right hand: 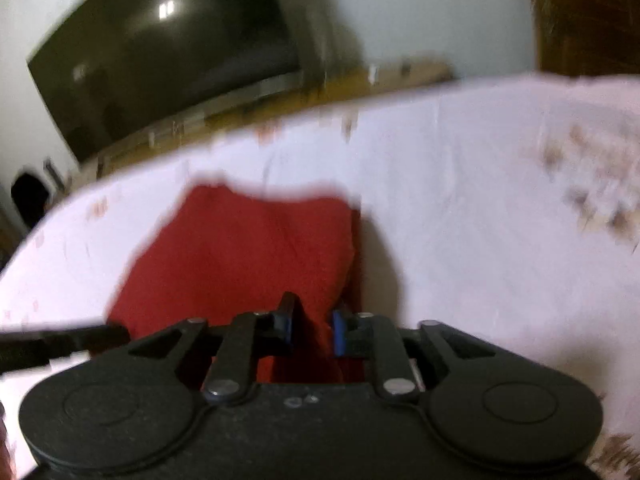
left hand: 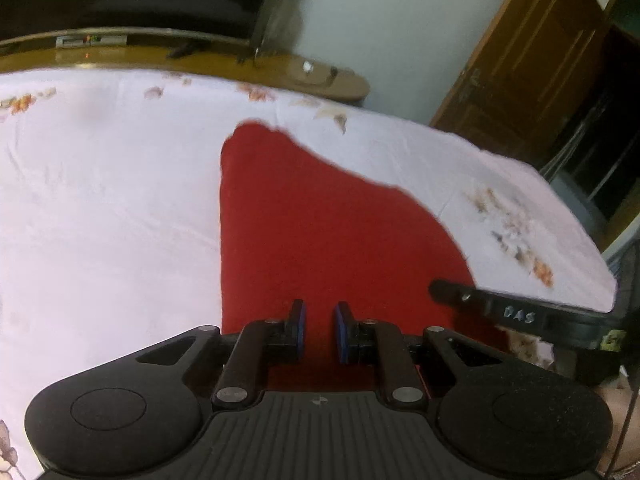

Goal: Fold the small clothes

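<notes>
A red garment [left hand: 320, 224] lies on a white floral sheet [left hand: 100, 200]. In the left wrist view my left gripper [left hand: 319, 330] has its blue pads a narrow gap apart with red cloth between them, at the garment's near edge. My right gripper's finger [left hand: 480, 300] shows at the right, on the garment's right edge. In the right wrist view, which is blurred, my right gripper [right hand: 312, 326] has its pads close together on a raised fold of the red garment [right hand: 240, 256]. The left gripper's finger [right hand: 60, 340] shows at the left.
The sheet [right hand: 480, 200] covers a bed. Behind it stand a wooden cabinet top [left hand: 200, 56] with small items and a dark TV screen [right hand: 160, 52]. A brown wooden door [left hand: 540, 60] is at the right, beyond the bed's corner.
</notes>
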Motion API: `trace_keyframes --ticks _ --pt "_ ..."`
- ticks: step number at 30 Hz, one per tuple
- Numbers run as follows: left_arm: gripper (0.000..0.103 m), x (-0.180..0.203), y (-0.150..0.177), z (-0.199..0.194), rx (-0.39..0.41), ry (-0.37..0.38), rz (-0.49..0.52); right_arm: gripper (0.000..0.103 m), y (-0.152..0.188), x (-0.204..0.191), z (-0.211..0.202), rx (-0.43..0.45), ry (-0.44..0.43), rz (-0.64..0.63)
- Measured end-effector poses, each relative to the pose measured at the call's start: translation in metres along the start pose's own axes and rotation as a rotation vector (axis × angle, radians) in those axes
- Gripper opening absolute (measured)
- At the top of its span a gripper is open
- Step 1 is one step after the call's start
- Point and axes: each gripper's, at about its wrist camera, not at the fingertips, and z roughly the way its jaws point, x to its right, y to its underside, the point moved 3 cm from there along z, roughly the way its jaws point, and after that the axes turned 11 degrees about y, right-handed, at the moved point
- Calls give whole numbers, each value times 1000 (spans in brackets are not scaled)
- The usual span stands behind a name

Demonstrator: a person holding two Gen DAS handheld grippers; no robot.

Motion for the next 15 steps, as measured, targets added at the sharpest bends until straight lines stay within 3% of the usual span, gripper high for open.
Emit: trace_keyframes --ticks 2,6,9,13,15 --pt "15 1 0 -2 3 -1 4 35 0 1 -5 26 32 -15" --pt "16 3 -6 -17 25 20 -10 38 -18 7 -36 130 54 11" --pt "16 2 1 -24 6 30 -27 36 -27 -5 -53 166 -6 -14" --pt "16 1 26 -25 -29 23 5 36 -1 -16 -53 106 -73 4" --pt "15 -5 37 -18 -53 7 4 33 24 -18 -36 30 -42 -37"
